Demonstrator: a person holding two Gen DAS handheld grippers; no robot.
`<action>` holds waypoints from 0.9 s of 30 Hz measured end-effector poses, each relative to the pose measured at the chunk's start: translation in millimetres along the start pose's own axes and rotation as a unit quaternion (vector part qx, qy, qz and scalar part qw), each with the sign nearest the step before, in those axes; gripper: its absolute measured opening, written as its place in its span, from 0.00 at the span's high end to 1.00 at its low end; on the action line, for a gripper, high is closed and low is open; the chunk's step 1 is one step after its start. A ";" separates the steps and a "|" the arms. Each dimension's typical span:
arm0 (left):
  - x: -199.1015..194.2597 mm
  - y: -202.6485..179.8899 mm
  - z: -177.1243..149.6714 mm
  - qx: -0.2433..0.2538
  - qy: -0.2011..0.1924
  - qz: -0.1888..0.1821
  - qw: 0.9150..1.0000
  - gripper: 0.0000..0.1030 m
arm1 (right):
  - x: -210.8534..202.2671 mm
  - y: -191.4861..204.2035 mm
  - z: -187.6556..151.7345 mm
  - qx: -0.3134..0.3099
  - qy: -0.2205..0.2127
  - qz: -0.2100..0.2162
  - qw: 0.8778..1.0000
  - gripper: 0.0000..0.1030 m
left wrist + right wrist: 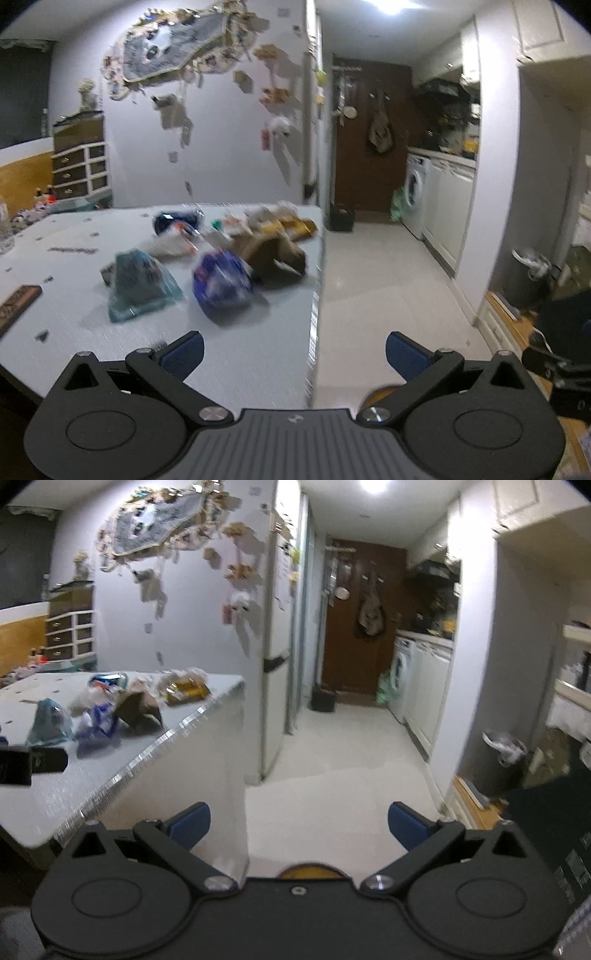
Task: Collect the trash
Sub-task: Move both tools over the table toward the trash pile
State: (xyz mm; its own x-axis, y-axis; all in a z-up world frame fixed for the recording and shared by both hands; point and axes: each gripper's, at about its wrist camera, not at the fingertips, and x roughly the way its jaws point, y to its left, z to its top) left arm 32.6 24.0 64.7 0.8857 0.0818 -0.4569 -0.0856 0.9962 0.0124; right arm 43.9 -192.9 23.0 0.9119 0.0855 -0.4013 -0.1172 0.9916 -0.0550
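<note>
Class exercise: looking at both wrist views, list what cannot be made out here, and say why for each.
- Wrappers on the table: print unreadable in both views, motion blur.
- Bin: contents unseen in both views; small, blurred.
- Brown slab: cut off by the left view's edge.
- Dark object at the right view's left edge: identity unclear.

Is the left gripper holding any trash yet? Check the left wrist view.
No: the left gripper has its jaws spread wide with nothing between them, and the blue wrapper lies on the table ahead.
</note>
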 end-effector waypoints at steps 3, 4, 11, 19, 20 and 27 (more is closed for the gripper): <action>10.7 11.3 18.1 -0.003 -0.013 0.018 1.000 0.00 | 14.0 7.6 16.8 -0.014 -0.012 0.028 0.999 0.00; 14.3 15.2 23.0 -0.005 -0.015 0.022 1.000 0.00 | 18.0 10.1 21.3 -0.017 -0.015 0.036 0.999 0.00; 49.2 56.2 58.5 -0.026 -0.009 0.069 0.997 0.00 | 50.7 34.8 56.0 -0.039 -0.030 0.116 0.992 0.00; 96.8 117.1 78.1 -0.035 0.012 0.122 0.992 0.00 | 90.4 79.2 81.9 -0.041 -0.035 0.187 0.981 0.00; 102.9 126.1 78.5 -0.037 0.015 0.124 0.991 0.00 | 93.8 82.4 82.0 -0.040 -0.038 0.199 0.978 0.00; 137.4 178.1 71.4 -0.060 0.037 0.132 0.989 0.00 | 133.2 124.7 86.4 -0.013 -0.020 0.244 0.969 0.00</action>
State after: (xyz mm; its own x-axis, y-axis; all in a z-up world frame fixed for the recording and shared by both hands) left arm 171.6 214.7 67.7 0.7900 0.3309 -0.5162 -0.3663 0.9298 0.0355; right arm 184.7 -49.5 41.6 0.7597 0.5482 -0.3497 -0.5482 0.8292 0.1092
